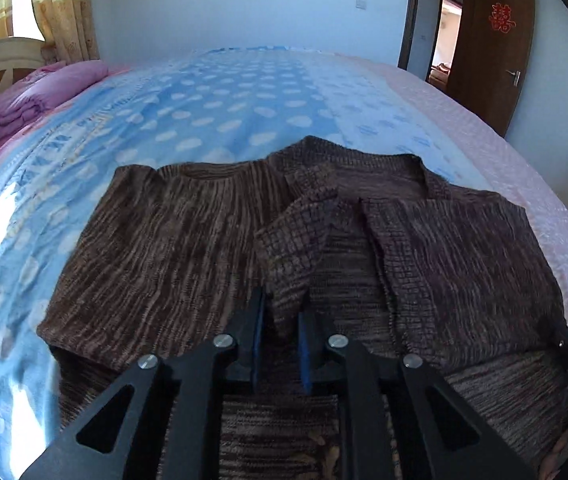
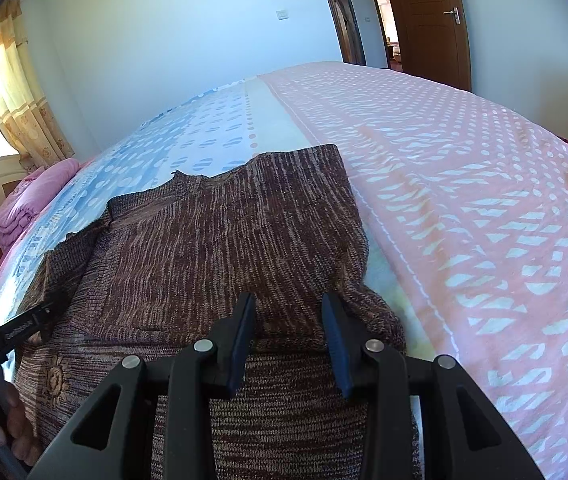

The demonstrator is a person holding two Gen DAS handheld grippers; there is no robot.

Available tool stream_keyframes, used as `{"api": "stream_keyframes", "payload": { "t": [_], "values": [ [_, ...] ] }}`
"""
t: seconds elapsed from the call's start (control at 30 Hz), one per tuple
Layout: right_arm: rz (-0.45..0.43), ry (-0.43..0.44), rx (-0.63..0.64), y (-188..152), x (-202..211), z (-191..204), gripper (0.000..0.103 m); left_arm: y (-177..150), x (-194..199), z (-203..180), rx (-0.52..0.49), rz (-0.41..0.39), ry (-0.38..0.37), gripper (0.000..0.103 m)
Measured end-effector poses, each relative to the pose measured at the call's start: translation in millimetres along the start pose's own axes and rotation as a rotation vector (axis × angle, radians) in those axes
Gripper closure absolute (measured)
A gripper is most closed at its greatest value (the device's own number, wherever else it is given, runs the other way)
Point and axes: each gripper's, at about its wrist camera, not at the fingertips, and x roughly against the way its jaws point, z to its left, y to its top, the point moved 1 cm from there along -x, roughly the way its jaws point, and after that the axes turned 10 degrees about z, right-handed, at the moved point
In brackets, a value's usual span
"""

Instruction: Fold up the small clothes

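Sweater (image 1: 187, 240) lies on patterned bedspread (image 2: 464, 200); left tool (image 1: 281, 312) pinches it, right tool (image 2: 290, 320) apart.

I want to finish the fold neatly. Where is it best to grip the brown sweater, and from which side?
Probably the near hem of the brown sweater, coming low from the near bed edge. The sleeves already lie folded inward, and the hem faces the right gripper, whose jaws stand open above it.
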Motion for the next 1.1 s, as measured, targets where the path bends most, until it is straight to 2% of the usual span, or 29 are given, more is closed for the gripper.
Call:
{"api": "stream_keyframes", "payload": {
  "t": [0.03,0.1,0.17,0.27,0.33,0.37,0.4,0.43,0.47,0.57,0.63,0.7,0.8,0.83,0.87,0.9,0.93,1.1],
  "values": [
    [0.001,0.000,0.000,0.1,-0.2,-0.1,0.066,-3.0,8.8,3.0,-0.015,-0.020,0.020,0.068],
    [0.003,-0.003,0.000,0.5,-0.5,0.1,0.066,-14.5,27.6,14.5,-0.007,-0.074,0.041,0.021],
    [0.020,-0.013,0.010,2.7,-1.9,3.2,0.062,-27.3,44.8,38.0,0.039,-0.138,0.061,0.008],
    [0.053,-0.054,0.035,11.5,3.6,20.5,0.060,-37.9,49.9,68.3,0.098,-0.178,0.143,0.008],
    [0.011,0.077,0.041,20.1,20.9,43.0,0.060,-43.4,41.2,85.7,0.144,-0.173,0.185,0.008],
    [-0.003,0.120,0.057,23.6,27.6,57.0,0.056,-46.3,33.9,95.3,0.185,-0.145,0.190,0.009],
    [-0.006,0.161,0.089,28.1,31.4,76.7,0.050,-46.4,24.0,104.0,0.236,-0.099,0.155,0.010],
    [0.001,0.200,0.117,31.9,30.9,93.9,0.035,-45.5,18.5,111.0,0.273,-0.075,0.116,0.011],
    [0.016,0.242,0.138,35.2,27.3,110.1,0.029,-45.3,14.4,118.8,0.312,-0.060,0.087,0.011],
    [0.097,0.340,0.154,49.5,0.8,153.5,0.029,-46.1,1.9,136.6,0.400,-0.009,0.036,0.011],
    [0.170,0.372,0.145,55.3,-24.5,175.8,0.029,-47.4,3.6,137.0,0.414,-0.029,0.017,0.010],
    [0.253,0.383,0.110,59.0,-53.5,192.3,0.029,-50.3,5.6,135.6,0.415,-0.042,0.010,0.010],
    [0.315,0.369,0.086,57.4,-85.1,203.7,0.029,-55.5,8.3,139.4,0.435,-0.077,-0.036,0.010],
    [0.324,0.373,0.092,56.5,-91.8,206.6,0.036,-56.7,8.0,142.6,0.443,-0.085,-0.046,0.010],
    [0.321,0.357,0.110,55.5,-94.0,209.5,0.066,-56.6,8.7,142.6,0.446,-0.088,-0.050,0.009],
    [0.326,0.313,0.147,55.9,-95.7,214.1,0.085,-56.4,8.7,141.4,0.442,-0.087,-0.047,0.008],
    [0.327,0.312,0.164,56.0,-95.2,216.2,0.095,-55.4,8.2,139.4,0.435,-0.084,-0.041,0.008],
    [0.170,0.288,0.297,62.2,-51.9,214.0,0.095,-54.1,5.8,141.1,0.432,-0.079,-0.040,0.007]
  ]
}}
